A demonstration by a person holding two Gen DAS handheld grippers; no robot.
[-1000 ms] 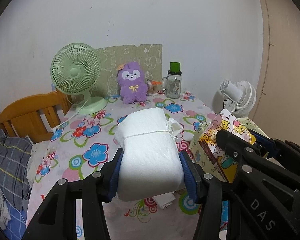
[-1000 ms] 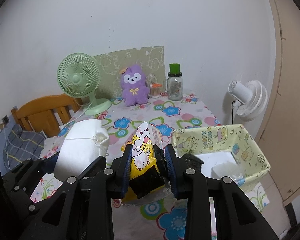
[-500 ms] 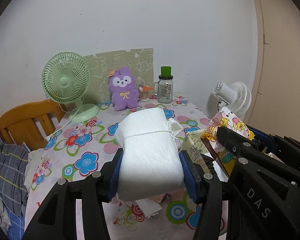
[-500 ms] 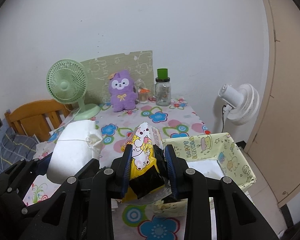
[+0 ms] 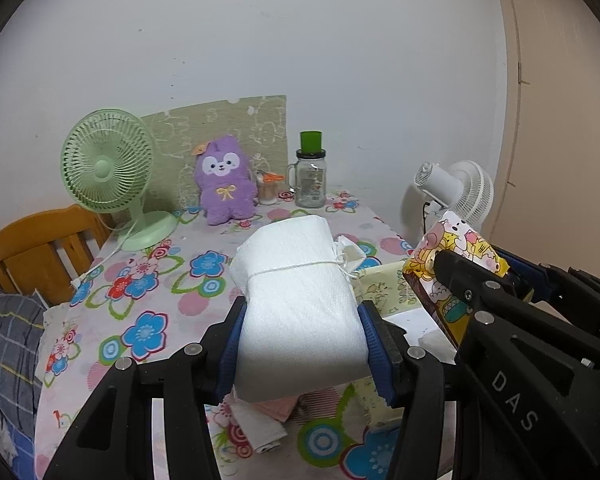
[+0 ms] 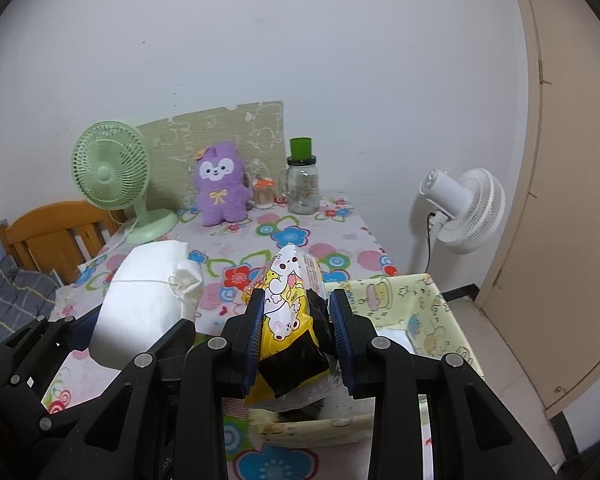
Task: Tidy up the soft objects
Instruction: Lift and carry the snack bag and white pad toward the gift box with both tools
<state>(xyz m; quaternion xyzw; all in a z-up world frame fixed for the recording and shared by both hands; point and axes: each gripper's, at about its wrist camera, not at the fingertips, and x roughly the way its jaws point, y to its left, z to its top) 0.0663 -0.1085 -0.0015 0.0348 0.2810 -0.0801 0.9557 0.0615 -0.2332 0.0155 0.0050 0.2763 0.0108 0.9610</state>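
My left gripper (image 5: 302, 316) is shut on a white tissue bundle (image 5: 296, 292) tied with string, held above the flowered table (image 5: 140, 292). It also shows in the right wrist view (image 6: 144, 300). My right gripper (image 6: 296, 312) is shut on a yellow cartoon-print packet (image 6: 288, 320), which also shows in the left wrist view (image 5: 444, 272). Below it is a pale yellow fabric bin (image 6: 432, 312) at the table's right front, with white things inside. Small folded cloths (image 5: 268, 420) lie on the table under the bundle.
At the back stand a green desk fan (image 5: 108, 172), a purple plush toy (image 5: 224, 184), a small jar (image 5: 269, 190) and a glass jar with a green lid (image 5: 310, 176). A white floor fan (image 6: 464, 204) is right of the table. A wooden chair (image 5: 32, 248) is at left.
Both grippers have pulled back and up with their loads; the table's back objects look farther away. The bin now lies lower under the right gripper.
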